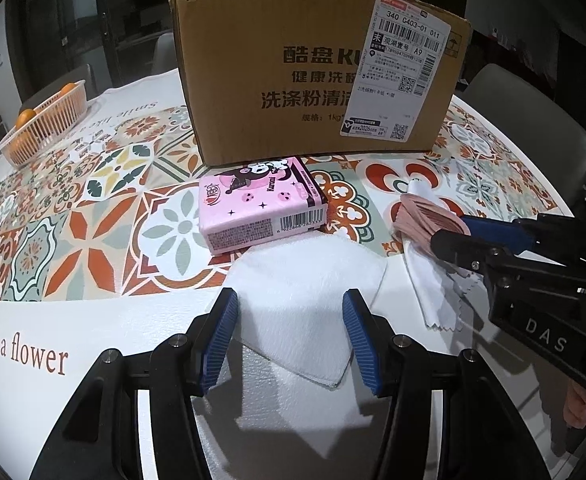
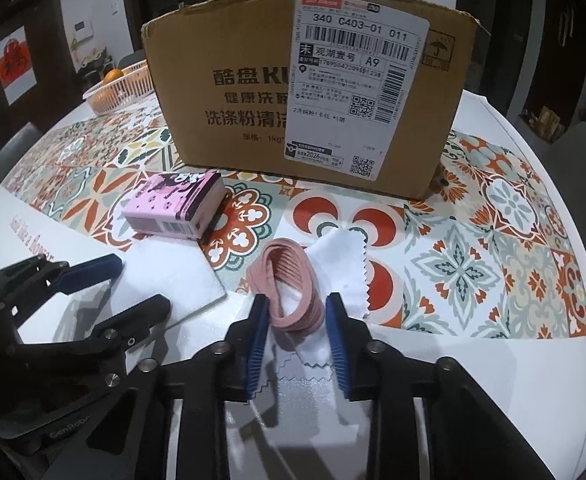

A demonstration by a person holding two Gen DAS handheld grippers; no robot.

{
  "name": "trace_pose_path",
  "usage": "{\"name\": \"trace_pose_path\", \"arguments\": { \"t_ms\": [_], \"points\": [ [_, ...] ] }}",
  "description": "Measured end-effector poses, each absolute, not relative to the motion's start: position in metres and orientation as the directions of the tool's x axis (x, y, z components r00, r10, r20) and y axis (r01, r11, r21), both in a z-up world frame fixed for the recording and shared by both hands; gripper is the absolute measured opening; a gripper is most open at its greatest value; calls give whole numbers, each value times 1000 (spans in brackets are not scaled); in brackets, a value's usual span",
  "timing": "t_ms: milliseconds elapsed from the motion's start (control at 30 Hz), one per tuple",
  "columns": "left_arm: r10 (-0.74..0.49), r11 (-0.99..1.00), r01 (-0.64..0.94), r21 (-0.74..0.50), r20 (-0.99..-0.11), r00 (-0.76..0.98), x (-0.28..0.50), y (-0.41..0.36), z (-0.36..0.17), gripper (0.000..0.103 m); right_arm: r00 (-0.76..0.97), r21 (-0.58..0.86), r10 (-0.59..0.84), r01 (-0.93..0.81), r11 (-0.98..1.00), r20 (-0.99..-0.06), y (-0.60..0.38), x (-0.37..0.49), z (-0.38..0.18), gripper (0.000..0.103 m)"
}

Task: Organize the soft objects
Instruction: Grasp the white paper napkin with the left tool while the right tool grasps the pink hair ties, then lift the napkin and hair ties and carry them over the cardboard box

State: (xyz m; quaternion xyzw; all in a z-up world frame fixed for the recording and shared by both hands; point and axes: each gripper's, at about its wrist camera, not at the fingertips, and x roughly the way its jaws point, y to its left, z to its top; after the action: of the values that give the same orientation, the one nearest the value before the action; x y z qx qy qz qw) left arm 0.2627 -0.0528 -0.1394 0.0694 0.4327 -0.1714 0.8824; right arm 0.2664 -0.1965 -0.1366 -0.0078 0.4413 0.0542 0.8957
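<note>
A bundle of pink hair ties (image 2: 293,284) lies on a white zigzag-edged cloth (image 2: 343,250). My right gripper (image 2: 297,308) is around the bundle, its blue pads touching both sides of it; it shows from the side in the left wrist view (image 1: 459,232). My left gripper (image 1: 291,304) is open over a folded white cloth (image 1: 305,300) that lies flat between its fingers. A pink tissue pack (image 1: 259,204) lies just beyond the cloth. A tall cardboard box (image 1: 313,76) stands behind everything.
An orange basket (image 1: 45,128) holding oranges sits at the far left of the patterned round table (image 1: 93,208). A grey chair (image 1: 533,120) stands at the table's right edge. The left gripper (image 2: 93,280) shows at the left of the right wrist view.
</note>
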Motion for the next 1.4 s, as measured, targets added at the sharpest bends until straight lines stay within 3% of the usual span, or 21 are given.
{"name": "trace_pose_path", "arguments": {
  "t_ms": [200, 267, 333, 867, 1400],
  "points": [
    [-258, 928, 372, -32, -775, 576, 261, -52, -138, 27, 611, 43, 95, -99, 994, -786, -196, 264, -135, 16],
    [-262, 928, 372, -37, -774, 577, 260, -52, -138, 13, 614, 48, 97, -97, 994, -783, -195, 262, -134, 15],
    [-273, 926, 373, -51, -774, 572, 260, -52, -137, 10, 618, 54, 101, -95, 994, -780, -195, 261, -132, 15],
    [-297, 937, 335, -96, -725, 622, 232, -47, -100, 8, 661, 93, 126, -85, 992, -740, -199, 242, -107, 14],
    [-309, 937, 344, -62, -604, 734, 212, -47, -38, 8, 755, 111, 138, -87, 990, -641, -200, 219, -56, 14]
  ]
}}
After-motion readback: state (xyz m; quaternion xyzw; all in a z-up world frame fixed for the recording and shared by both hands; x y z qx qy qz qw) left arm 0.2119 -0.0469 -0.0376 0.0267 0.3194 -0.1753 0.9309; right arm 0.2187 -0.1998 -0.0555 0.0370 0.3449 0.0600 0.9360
